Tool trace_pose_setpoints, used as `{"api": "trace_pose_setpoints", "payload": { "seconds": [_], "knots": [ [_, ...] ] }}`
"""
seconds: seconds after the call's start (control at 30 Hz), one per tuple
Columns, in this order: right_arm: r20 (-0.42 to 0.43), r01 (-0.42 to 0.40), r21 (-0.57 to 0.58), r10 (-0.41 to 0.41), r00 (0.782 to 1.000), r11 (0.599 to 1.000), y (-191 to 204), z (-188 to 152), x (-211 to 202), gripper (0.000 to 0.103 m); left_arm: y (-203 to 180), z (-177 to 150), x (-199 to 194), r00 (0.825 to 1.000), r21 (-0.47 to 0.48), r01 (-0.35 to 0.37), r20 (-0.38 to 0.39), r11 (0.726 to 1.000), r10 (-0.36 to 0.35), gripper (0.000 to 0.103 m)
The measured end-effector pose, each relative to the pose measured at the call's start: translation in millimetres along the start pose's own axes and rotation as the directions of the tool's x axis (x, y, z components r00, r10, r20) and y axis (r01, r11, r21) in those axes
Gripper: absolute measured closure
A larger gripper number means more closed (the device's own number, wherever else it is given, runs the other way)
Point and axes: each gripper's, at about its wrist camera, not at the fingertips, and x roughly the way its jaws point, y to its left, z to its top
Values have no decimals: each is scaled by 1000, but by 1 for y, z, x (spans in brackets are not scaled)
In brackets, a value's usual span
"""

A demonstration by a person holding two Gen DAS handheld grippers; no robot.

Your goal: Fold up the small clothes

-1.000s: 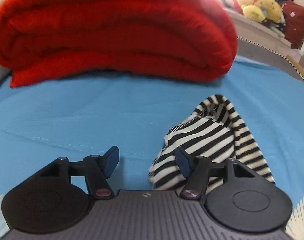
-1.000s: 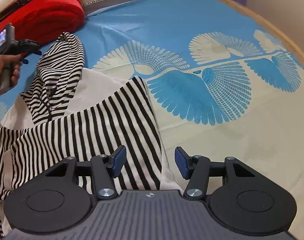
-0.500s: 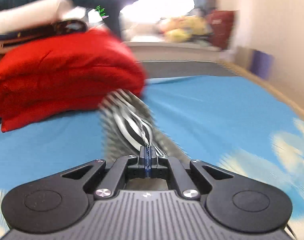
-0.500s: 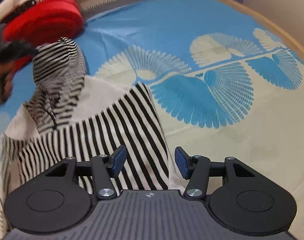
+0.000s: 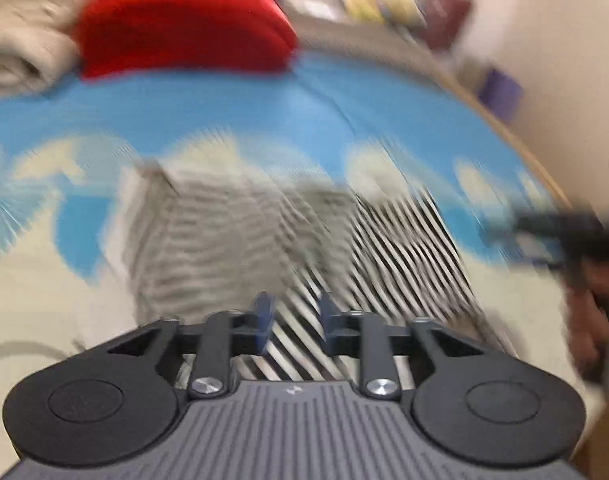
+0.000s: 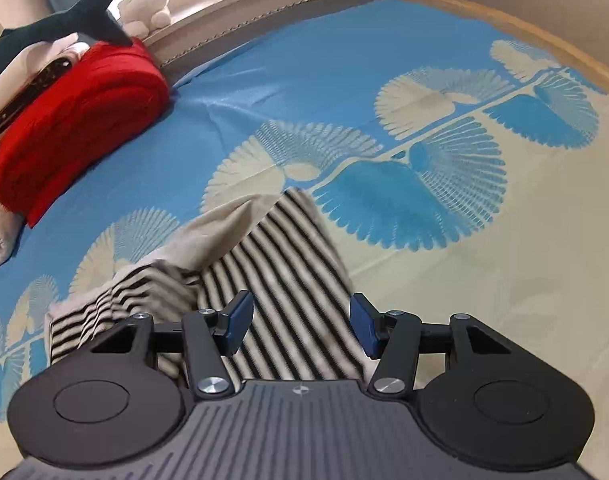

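Note:
A small black-and-white striped garment [image 6: 288, 248] lies on the bed, one part folded over so its pale inner side [image 6: 224, 232] shows. In the blurred left wrist view the same garment [image 5: 404, 248] fills the middle. My left gripper [image 5: 292, 320] hovers just above it with its jaws opening. Stripes show through the gap, and the pads do not press on the cloth. My right gripper [image 6: 300, 324] stands open over the garment's near edge, with cloth below the gap and nothing pinched.
A blue sheet with cream fan patterns [image 6: 344, 80] covers the bed. A folded red blanket [image 6: 76, 120] and a shark plush [image 6: 64, 24] lie at the far left. The wooden bed edge [image 6: 504, 20] curves along the right. A hand [image 5: 588, 320] shows at the right edge.
My left gripper shut on the raised striped sleeve, swept it away from the red blanket over the garment, and has parted its jaws. The sleeve now lies folded down. The right gripper tilted slightly.

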Motion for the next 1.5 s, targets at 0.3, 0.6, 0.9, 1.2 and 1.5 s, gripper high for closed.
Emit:
{"api": "trace_pose_setpoints", "payload": {
  "seconds": [0.3, 0.6, 0.9, 1.2, 1.5],
  "knots": [
    [-151, -233, 28, 234, 960, 972, 42, -26, 36, 55, 76, 4, 93, 916, -196, -290, -339, 937, 213, 57],
    [-310, -228, -19, 211, 927, 974, 88, -58, 93, 55, 59, -2, 90, 922, -111, -227, -344, 968, 177, 101],
    [15, -305, 112, 305, 952, 946, 50, -11, 28, 103, 51, 38, 24, 998, -201, 66, 11, 977, -65, 102],
    [-240, -313, 123, 334, 912, 942, 65, -41, 77, 44, 71, 1, 66, 952, -228, -137, -301, 964, 64, 78],
    [-221, -287, 72, 296, 929, 955, 84, -55, 85, 99, 83, 9, 76, 959, -293, -108, -283, 950, 22, 102]
  ]
}}
